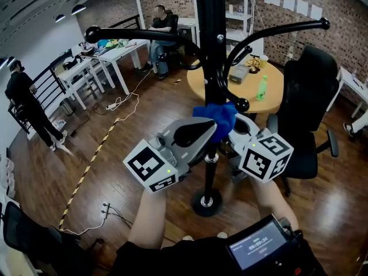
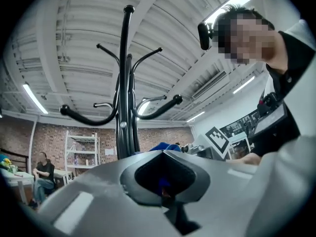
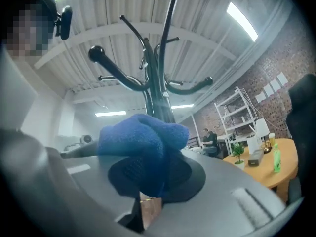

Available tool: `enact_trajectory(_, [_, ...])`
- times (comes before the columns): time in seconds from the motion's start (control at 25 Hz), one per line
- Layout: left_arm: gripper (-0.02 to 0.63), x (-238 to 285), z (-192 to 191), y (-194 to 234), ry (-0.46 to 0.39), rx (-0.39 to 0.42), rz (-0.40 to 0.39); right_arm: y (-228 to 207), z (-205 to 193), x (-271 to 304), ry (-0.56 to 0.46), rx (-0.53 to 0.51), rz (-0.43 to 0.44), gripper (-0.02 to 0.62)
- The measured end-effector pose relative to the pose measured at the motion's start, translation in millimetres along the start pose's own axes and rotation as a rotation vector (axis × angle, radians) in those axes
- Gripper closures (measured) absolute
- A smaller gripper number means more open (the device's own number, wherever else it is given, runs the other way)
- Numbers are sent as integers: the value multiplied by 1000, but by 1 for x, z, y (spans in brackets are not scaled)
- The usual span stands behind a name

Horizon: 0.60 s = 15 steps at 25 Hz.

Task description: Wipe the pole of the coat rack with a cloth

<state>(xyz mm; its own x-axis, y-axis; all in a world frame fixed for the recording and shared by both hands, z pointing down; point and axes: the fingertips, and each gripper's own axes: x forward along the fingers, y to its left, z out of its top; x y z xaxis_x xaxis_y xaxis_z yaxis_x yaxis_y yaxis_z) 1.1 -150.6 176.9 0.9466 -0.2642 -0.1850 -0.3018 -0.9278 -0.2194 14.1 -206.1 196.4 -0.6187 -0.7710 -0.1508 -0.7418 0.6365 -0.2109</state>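
The black coat rack pole (image 1: 210, 50) rises from its round base (image 1: 206, 203) straight ahead, with curved hooks spreading near its top (image 2: 123, 83) (image 3: 160, 83). A blue cloth (image 1: 218, 118) is bunched against the front of the pole at mid height. My right gripper (image 1: 238, 128) is shut on the cloth (image 3: 140, 142), which bulges out over its jaws (image 3: 148, 191). My left gripper (image 1: 198, 132) sits close on the cloth's left side. A small blue scrap shows deep between its jaws (image 2: 164, 186), and more cloth (image 2: 165, 146) peeks over its nose.
A round wooden table (image 1: 276, 96) with a green bottle (image 1: 261, 88) stands behind the rack. A black office chair (image 1: 307, 91) is at the right. Cables (image 1: 115, 214) and striped tape (image 1: 92, 160) lie on the floor. One person sits at the back (image 1: 163, 30); another stands at the left (image 1: 26, 105).
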Motion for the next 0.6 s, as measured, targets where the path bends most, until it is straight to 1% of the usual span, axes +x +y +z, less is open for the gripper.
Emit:
enact_trajectory(0.08, [601, 1, 20, 5, 1, 32, 8, 6, 29, 4, -43, -24, 13, 545])
enact_trajectory(0.16, [601, 0, 33, 9, -1, 53, 17, 10, 52, 7, -78, -41, 28, 545])
enact_trajectory(0.28, [601, -4, 39, 13, -2, 67, 28, 16, 71, 10, -105, -76, 39, 545])
enact_trajectory(0.36, [601, -7, 37, 14, 9, 68, 34, 18, 73, 9, -120, -88, 37, 545])
enact_trajectory(0.44, [601, -10, 34, 15, 16, 61, 38, 17, 68, 6, -131, -79, 36, 545])
enact_trajectory(0.6, [601, -12, 12, 11, 64, 54, 25, 12, 35, 1, -99, -32, 35, 545])
